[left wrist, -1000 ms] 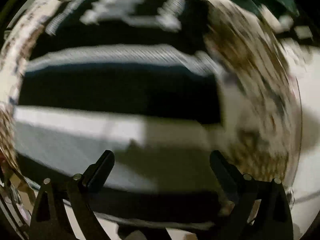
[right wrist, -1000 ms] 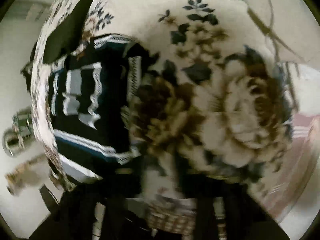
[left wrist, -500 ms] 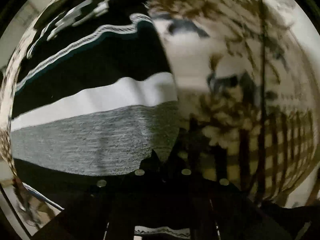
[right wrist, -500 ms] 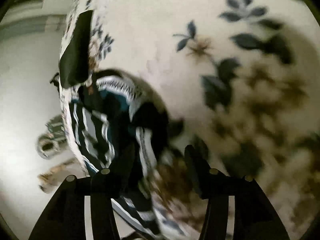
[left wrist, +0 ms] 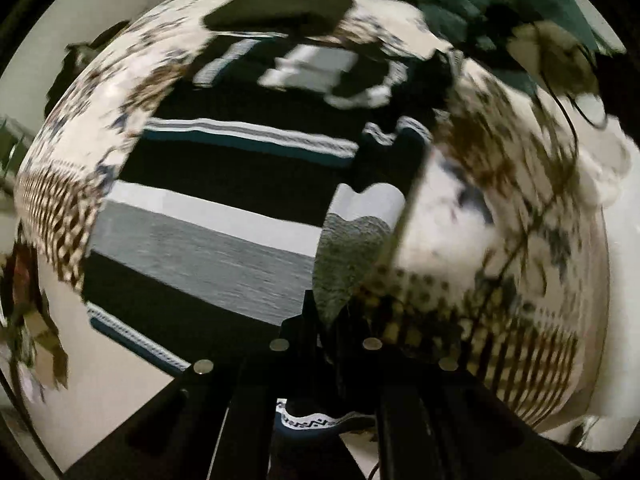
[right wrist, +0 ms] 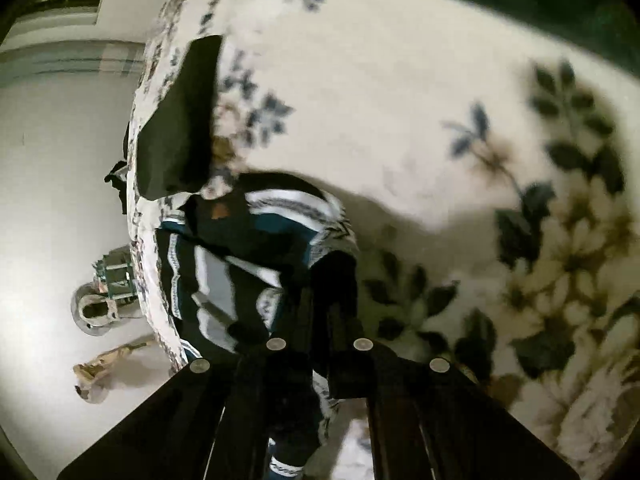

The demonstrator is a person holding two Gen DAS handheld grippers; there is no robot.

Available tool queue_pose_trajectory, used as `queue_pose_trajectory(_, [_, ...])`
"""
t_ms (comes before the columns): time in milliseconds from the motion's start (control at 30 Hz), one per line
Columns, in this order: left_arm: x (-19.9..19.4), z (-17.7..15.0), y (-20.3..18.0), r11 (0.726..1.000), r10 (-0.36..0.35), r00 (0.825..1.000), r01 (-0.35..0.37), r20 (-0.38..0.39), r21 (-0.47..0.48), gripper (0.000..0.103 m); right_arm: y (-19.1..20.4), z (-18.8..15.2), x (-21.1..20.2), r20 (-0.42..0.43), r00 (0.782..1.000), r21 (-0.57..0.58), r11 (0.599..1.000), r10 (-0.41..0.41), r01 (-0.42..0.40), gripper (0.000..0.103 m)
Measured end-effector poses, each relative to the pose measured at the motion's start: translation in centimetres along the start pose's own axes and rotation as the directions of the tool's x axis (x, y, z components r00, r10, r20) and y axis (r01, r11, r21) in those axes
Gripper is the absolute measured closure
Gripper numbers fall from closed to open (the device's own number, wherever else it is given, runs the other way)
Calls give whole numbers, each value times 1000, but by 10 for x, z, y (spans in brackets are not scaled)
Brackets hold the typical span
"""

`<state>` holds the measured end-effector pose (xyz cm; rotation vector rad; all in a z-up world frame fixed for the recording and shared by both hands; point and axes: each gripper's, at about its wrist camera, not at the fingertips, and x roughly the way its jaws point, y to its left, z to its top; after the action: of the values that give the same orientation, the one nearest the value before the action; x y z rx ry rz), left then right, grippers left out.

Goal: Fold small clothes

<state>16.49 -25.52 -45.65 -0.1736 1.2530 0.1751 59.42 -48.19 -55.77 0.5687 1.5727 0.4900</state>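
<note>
Close to the left camera, the left gripper (left wrist: 326,320) has its fingers pressed together on the side edge of the striped garment (left wrist: 224,216), so a grey and white flap of cloth stands up just ahead of the tips. Beyond and to the left of these fingers the garment lies flat on the floral bedspread (left wrist: 500,208). Its stripes run across, from the left toward the fingers, and its long axis runs away from the fingers, toward a dark flat object (left wrist: 280,14) lying on the bedspread at the far end.

In the right view, the right gripper (right wrist: 320,312) is also closed, with dark cloth of the striped garment (right wrist: 240,264) pinched between its fingers and a hem hanging below them. The garment is bunched ahead and to the left of these fingers, near the bed edge. Farther off lies a dark green cloth (right wrist: 520,4).
</note>
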Motion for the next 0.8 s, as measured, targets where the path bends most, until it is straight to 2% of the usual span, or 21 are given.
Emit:
queue_pose_trajectory(133, [-17, 9, 52, 992, -20, 999, 24, 31, -126, 98, 67, 6, -9, 13, 1000, -79, 997, -23, 24, 99])
queue_pose_trajectory(233, [-16, 15, 96, 972, -48, 998, 55, 36, -231, 98, 118, 7, -6, 18, 999, -133, 990, -40, 42, 99])
queue_pose_trajectory(333, [-7, 19, 147, 937, -80, 996, 87, 34, -340, 98, 181, 13, 17, 17, 997, -181, 980, -77, 79, 99])
queue_pose_trajectory(367, [-2, 20, 170, 916, -104, 994, 110, 36, -385, 98, 200, 15, 27, 17, 996, -192, 977, -89, 90, 99])
queue_pose_trajectory(467, [12, 23, 214, 879, -156, 987, 155, 35, -451, 98, 262, 23, 76, 16, 989, -238, 960, -148, 148, 99])
queue_pose_trajectory(567, [29, 29, 260, 863, -185, 983, 173, 22, -474, 98, 321, 29, 141, 3, 977, -279, 938, -211, 204, 99])
queue_pose_trajectory(667, [52, 31, 304, 844, -221, 975, 190, -3, -501, 98, 363, 32, 201, -2, 959, -316, 910, -283, 268, 99])
queue_pose_trajectory(800, [81, 30, 344, 825, -263, 964, 204, -39, -527, 98, 401, 40, 275, -8, 928, -349, 871, -372, 346, 99])
